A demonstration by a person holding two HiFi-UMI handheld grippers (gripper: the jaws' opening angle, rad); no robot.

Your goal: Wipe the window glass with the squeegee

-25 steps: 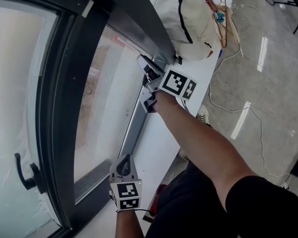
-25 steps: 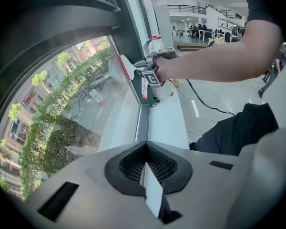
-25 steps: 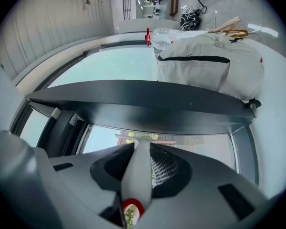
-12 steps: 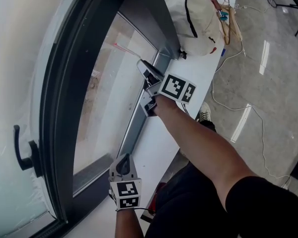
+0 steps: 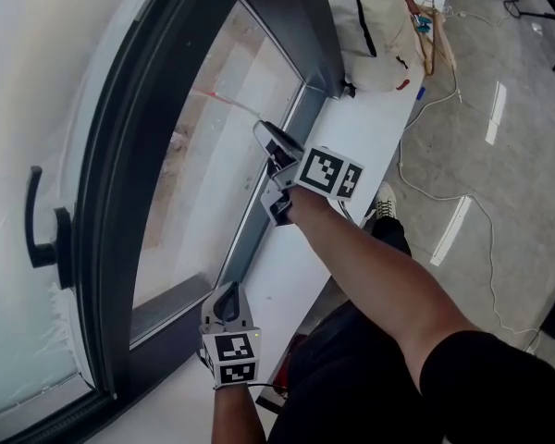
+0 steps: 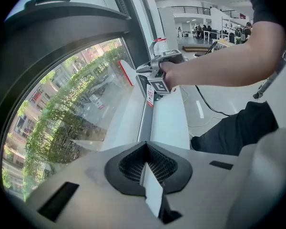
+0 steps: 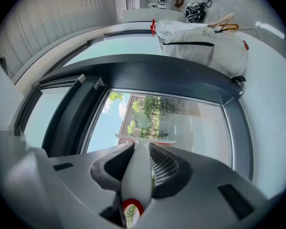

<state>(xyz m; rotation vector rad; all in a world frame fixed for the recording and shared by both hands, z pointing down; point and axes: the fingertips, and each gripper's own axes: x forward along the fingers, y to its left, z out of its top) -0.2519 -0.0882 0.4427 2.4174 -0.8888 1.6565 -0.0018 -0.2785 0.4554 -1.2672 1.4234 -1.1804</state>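
Observation:
My right gripper (image 5: 279, 166) is shut on the white handle of the squeegee (image 5: 224, 100). The squeegee's red-edged blade lies against the window glass (image 5: 213, 183), near the far end of the pane. In the right gripper view the handle runs out between the jaws (image 7: 142, 149) to the blade (image 7: 145, 139) on the glass (image 7: 181, 123). My left gripper (image 5: 227, 305) hangs shut and empty by the pane's near lower corner. In the left gripper view its jaws (image 6: 145, 151) are pressed together, and the squeegee (image 6: 127, 72) shows ahead of them.
A dark frame (image 5: 120, 183) surrounds the pane, with a black window handle (image 5: 39, 222) on the sash to the left. The white sill (image 5: 351, 146) runs along below the glass. On its far end sit a beige bag (image 5: 379, 26) and hangers (image 5: 430, 35). A cable (image 5: 435, 202) lies on the floor.
The head view has swung left and down along the window. The right gripper and squeegee have slid slightly along the glass, away from the frame's far corner. The left gripper has barely moved.

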